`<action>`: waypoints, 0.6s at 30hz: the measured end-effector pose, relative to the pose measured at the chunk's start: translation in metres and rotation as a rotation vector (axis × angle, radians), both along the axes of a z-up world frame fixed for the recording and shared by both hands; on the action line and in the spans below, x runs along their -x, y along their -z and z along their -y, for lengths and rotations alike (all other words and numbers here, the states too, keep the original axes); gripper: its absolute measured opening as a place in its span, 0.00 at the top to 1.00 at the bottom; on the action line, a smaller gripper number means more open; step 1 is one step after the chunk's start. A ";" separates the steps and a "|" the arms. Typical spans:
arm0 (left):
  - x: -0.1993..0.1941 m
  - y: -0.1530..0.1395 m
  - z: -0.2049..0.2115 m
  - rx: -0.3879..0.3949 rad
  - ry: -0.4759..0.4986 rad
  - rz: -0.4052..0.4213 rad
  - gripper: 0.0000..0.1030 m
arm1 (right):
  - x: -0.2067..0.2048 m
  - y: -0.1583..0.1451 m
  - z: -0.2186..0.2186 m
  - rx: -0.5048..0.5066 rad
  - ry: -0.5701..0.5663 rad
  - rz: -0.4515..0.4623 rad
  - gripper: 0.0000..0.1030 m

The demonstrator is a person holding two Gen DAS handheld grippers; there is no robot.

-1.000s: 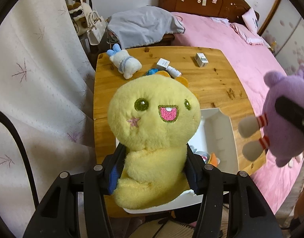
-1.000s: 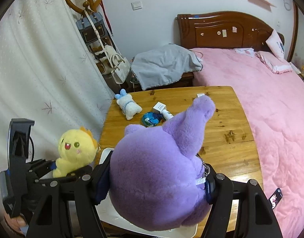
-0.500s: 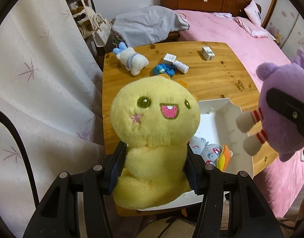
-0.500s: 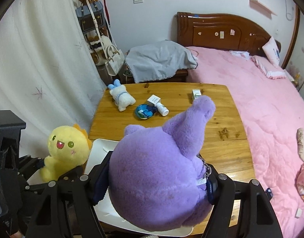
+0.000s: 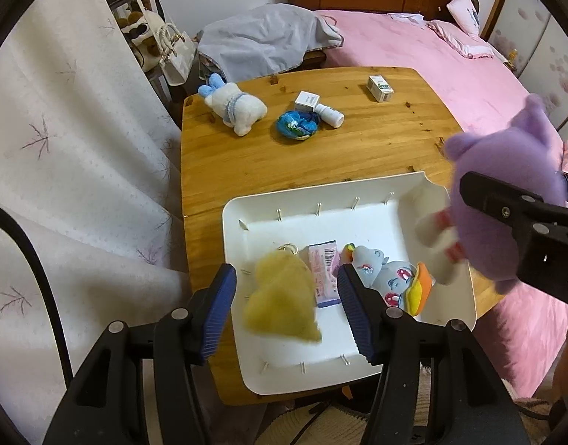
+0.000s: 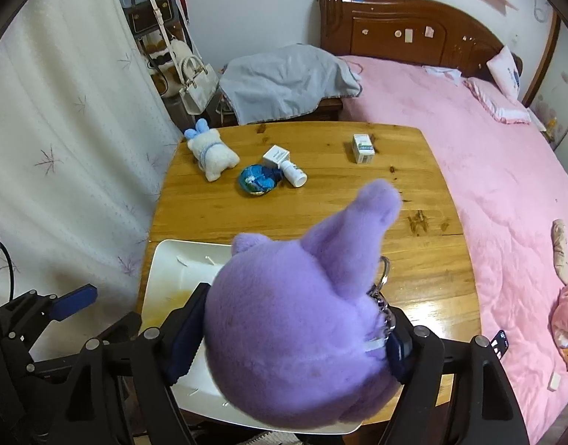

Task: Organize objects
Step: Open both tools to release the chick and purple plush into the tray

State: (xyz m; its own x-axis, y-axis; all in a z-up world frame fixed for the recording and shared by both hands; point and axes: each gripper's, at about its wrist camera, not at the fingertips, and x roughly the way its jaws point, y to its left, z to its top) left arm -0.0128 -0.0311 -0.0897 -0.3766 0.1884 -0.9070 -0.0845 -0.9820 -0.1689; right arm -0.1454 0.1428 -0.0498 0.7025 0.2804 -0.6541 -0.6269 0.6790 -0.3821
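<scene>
My left gripper (image 5: 285, 293) is open above the white tray (image 5: 321, 200). The yellow plush (image 5: 282, 302) is blurred below the jaws, loose over the tray's near left part. A grey pony plush (image 5: 389, 280) and a pink packet (image 5: 322, 272) lie in the tray. My right gripper (image 6: 289, 320) is shut on the purple plush (image 6: 302, 319), held above the tray's right side; it also shows in the left wrist view (image 5: 506, 185).
On the wooden table (image 5: 358, 148) beyond the tray lie a white-blue bunny plush (image 5: 233, 105), a blue round pouch (image 5: 296, 126), a small bottle (image 5: 330, 115) and two small boxes (image 5: 380, 87). A curtain hangs left, a pink bed right.
My left gripper opened and let go of the yellow plush, which dropped toward the tray. Both grippers rose and pulled back a little. The right gripper still holds the purple plush.
</scene>
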 end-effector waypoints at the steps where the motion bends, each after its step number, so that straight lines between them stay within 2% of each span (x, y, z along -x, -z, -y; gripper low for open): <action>1: 0.000 0.000 0.000 -0.001 0.002 0.002 0.40 | 0.001 -0.001 0.000 0.000 0.001 0.008 0.23; 6: 0.000 0.000 0.001 -0.002 0.008 0.001 0.34 | 0.006 0.000 -0.005 0.005 0.007 0.029 0.23; 18: -0.001 0.000 0.001 0.001 0.025 0.008 0.32 | 0.012 0.004 -0.007 0.023 0.048 0.029 0.23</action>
State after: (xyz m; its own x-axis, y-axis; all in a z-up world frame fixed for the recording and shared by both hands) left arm -0.0114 -0.0320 -0.0901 -0.3647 0.1970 -0.9100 -0.1073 -0.9798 -0.1691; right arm -0.1579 0.1501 -0.0537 0.7335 0.2311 -0.6392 -0.5822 0.6988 -0.4155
